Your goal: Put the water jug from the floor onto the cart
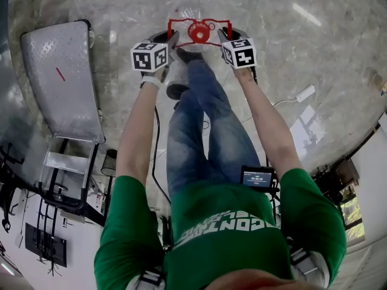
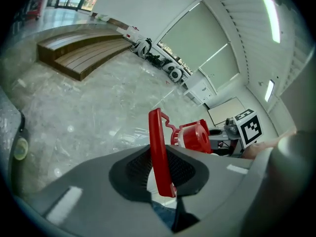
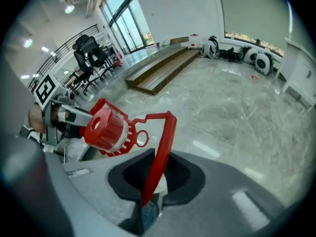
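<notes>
The clear water jug (image 1: pixel 191 13) stands on the marble floor in front of the person's feet, with a red cap (image 1: pixel 199 32) and a red handle frame (image 1: pixel 181 23). My left gripper (image 1: pixel 172 41) is shut on the handle's left bar (image 2: pixel 158 147). My right gripper (image 1: pixel 223 37) is shut on the right bar (image 3: pixel 162 149). Each bar runs through that gripper's dark jaw notch, as seen at the left gripper (image 2: pixel 160 171) and the right gripper (image 3: pixel 152 177). The cap (image 2: pixel 196 136) lies between them, and the cap (image 3: pixel 104 127) faces the right gripper view. The grey platform cart (image 1: pixel 60 83) sits at the left.
The person's jeans legs (image 1: pixel 199 119) and shoes are directly behind the jug. A white power strip (image 1: pixel 305 93) with its cable lies on the floor to the right. Wooden steps (image 2: pixel 84 53) and an office chair (image 3: pixel 86 46) stand farther off.
</notes>
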`<state>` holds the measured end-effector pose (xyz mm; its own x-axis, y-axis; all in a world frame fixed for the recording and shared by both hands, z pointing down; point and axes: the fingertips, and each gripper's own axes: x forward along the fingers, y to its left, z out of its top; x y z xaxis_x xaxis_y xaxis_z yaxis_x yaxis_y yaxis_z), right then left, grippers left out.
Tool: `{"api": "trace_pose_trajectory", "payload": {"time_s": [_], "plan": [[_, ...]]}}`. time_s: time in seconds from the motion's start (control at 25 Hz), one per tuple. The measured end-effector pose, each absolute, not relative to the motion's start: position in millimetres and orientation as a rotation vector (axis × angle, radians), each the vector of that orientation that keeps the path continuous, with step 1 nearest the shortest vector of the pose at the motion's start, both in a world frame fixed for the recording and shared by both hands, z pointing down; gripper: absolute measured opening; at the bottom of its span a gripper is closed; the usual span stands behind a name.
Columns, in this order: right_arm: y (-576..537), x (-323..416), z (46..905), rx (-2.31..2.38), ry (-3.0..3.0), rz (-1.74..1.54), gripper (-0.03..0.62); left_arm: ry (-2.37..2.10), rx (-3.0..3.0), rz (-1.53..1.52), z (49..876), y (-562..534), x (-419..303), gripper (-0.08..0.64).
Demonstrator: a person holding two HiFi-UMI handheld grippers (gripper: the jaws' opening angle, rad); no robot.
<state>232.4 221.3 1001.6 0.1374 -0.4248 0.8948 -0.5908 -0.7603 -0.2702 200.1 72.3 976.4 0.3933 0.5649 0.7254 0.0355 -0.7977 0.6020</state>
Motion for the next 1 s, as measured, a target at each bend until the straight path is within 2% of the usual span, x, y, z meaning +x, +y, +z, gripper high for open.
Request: {"api": "trace_pose_trajectory", "payload": {"time_s": [0.16, 0.56, 1.0], "plan": [[217.0, 236.9, 993.8, 2.329, -1.008, 1.729, 0.009, 0.464, 2.104, 1.381, 971.1, 74.4, 196.5, 0.070], [206.9, 233.8, 940.0, 2.296, -1.172, 1.630, 0.003, 0.416, 2.109, 1.248, 916.0, 76.2, 178.7, 0.069], [155.2, 223.8, 759.8, 2.198, -1.450, 1.440, 0.005, 0.302, 2.181, 0.988, 744.0, 42.2, 147.7, 0.071]]}}
